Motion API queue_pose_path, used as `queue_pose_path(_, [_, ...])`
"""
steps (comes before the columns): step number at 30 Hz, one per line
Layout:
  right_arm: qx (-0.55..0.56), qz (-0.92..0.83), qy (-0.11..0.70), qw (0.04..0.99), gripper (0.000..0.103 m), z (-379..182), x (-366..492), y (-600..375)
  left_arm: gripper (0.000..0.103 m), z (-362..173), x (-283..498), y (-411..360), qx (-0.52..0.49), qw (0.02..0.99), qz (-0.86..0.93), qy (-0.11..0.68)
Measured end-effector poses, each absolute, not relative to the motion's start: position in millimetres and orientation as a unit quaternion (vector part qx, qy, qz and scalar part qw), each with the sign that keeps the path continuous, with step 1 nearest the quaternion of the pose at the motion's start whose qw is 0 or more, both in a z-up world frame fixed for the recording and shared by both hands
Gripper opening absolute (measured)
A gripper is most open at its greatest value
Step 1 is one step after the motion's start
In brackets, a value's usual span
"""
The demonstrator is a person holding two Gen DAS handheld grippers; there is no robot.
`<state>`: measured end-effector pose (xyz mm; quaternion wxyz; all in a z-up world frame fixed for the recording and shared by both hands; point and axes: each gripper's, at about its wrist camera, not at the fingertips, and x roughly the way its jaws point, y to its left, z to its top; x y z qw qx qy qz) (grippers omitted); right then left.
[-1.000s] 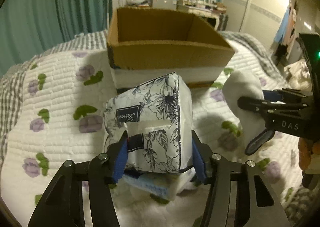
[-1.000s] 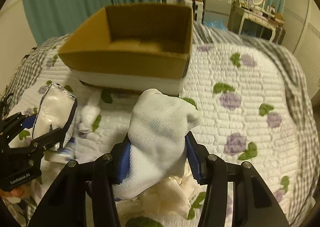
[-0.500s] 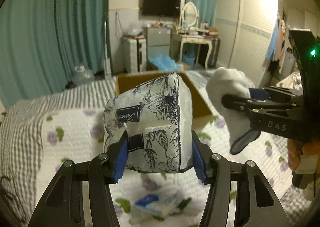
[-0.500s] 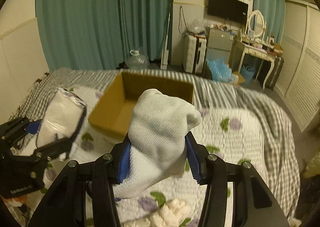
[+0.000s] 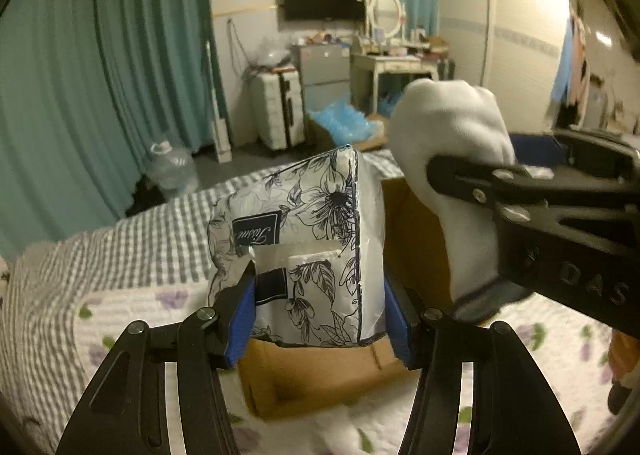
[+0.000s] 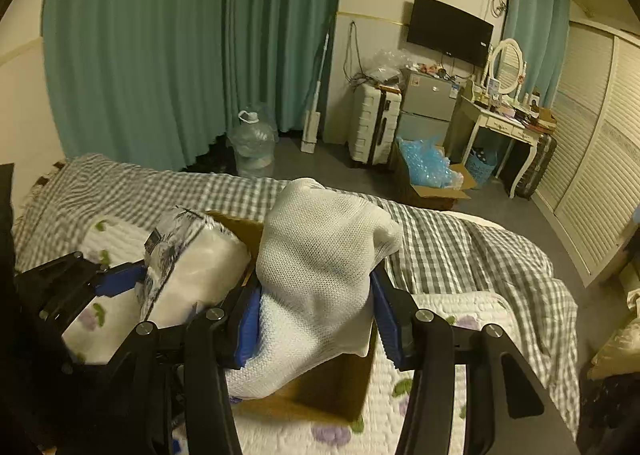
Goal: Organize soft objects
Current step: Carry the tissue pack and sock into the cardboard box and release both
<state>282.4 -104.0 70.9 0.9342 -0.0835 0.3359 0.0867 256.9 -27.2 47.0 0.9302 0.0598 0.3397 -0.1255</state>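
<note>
- Blue pads of our left gripper press both sides of a soft tissue pack wrapped in white plastic with a black floral print, so this gripper is clamped on the pack and holds it in the air.
- We see the pack standing upright between the fingers, its dark label facing the left wrist camera and its torn opening showing white tissue.
- Our right gripper is clenched on a white knitted sock, its blue pads squeezing the fabric, which bulges above the fingers and hangs below them.
- In the left wrist view we find the right gripper just beside the pack on its right, the white sock bunched above its black finger; whether sock and pack touch we cannot tell.
- In the right wrist view we find the left gripper and its tissue pack close on the sock's left.
- Below and behind both held things sits an open brown cardboard box, resting on the bed; from the right wrist its wall shows under the sock.
- Under the box we see a white quilt with purple flowers and green leaves, lying over a grey-and-white checked blanket.
- Farther out hang teal curtains, and a black television is on the wall.
</note>
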Motion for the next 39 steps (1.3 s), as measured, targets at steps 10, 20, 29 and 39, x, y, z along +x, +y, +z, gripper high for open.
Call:
queue_pose_path(10, [-0.046,0.083,0.361,0.928,0.054,12,338,-123,0.090,1,285,-34,0.095,0.924,-0.152,0.339])
queue_pose_path(20, [-0.009,0.055,0.345,0.937,0.087,52,313,-169,0.091,23,269,-17,0.065,0.942,-0.110,0.311])
queue_pose_path(29, [-0.056,0.041,0.296,0.953,0.093,121,198,-191,0.095,101,193,5,0.022,0.961,-0.083,0.264])
queue_pose_path(39, [-0.105,0.076,0.347,0.929,0.093,63,104,-202,0.095,107,110,4,-0.011,0.961,-0.098,0.258])
